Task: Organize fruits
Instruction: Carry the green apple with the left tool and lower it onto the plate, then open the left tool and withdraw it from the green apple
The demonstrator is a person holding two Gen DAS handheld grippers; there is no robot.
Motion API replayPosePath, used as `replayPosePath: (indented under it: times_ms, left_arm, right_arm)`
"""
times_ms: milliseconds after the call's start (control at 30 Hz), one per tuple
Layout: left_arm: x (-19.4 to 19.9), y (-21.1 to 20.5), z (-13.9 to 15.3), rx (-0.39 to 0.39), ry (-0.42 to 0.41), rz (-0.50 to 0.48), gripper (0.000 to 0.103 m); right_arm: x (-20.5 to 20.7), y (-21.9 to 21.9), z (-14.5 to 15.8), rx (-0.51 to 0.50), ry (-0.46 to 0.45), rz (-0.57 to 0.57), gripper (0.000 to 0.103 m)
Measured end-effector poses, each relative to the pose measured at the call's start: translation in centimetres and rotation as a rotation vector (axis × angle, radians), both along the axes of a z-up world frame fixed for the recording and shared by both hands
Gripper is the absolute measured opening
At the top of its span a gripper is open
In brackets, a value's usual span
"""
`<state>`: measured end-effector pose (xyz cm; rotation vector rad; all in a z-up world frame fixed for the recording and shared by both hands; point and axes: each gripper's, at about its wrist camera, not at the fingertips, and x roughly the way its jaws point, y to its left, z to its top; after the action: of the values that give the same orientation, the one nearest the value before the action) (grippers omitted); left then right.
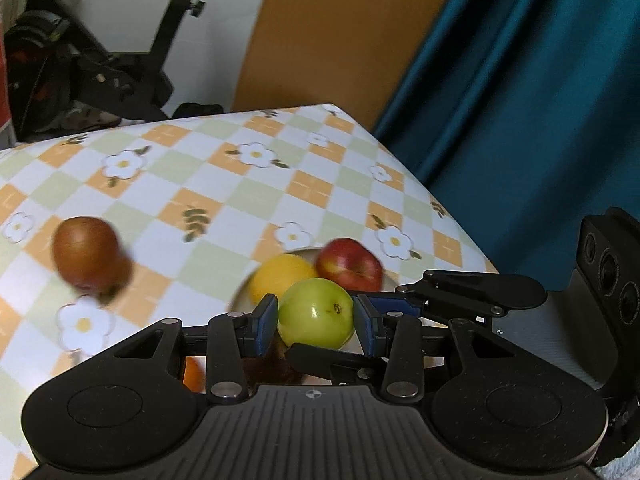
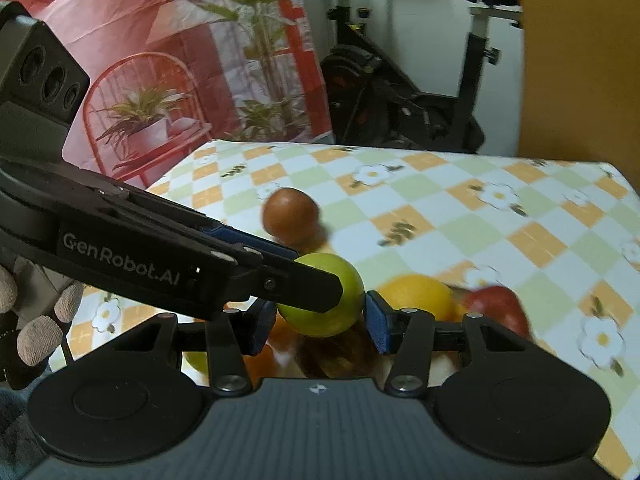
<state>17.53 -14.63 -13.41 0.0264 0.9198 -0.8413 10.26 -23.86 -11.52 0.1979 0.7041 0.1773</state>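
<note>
While hanging over the table and its near plate, with left gripper and right gripper each part-closed on it crosswise, treat the green apple as firm, light, slick, likely bruisable: pinch gently across the widest middle.

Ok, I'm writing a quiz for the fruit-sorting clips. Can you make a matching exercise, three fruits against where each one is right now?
Things:
1. green fruit
2. brown fruit
3. red fruit

Places:
A. on the plate, beside the yellow fruit
B. held between the pads of the left gripper
C. alone on the tablecloth, away from the plate

Pairs: 1-B, 2-C, 3-A
</note>
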Motion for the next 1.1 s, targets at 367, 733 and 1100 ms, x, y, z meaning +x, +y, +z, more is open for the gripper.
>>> replayPosePath:
  times_ms: [367,733,1100]
  left_arm:
    - [-0.3,-3.9,-2.0,0.083,0.01,-0.029,0.044]
    - [0.0,-4.4,-3.2,0.126,0.019,-0.018,0.044]
    - [0.1,-4.3,-3.1,0.099,0.021,-0.012,0.044]
  right_arm:
    - [-2.3,-3.8,-2.1,0.076,0.004,-0.092,0.051]
    - [-2.1,-4.3,-4.4,0.113,0.042,-0.099,0.051]
    - [-2.1,-4.3,-5.3,0.106,0.067,-0.107,0.051]
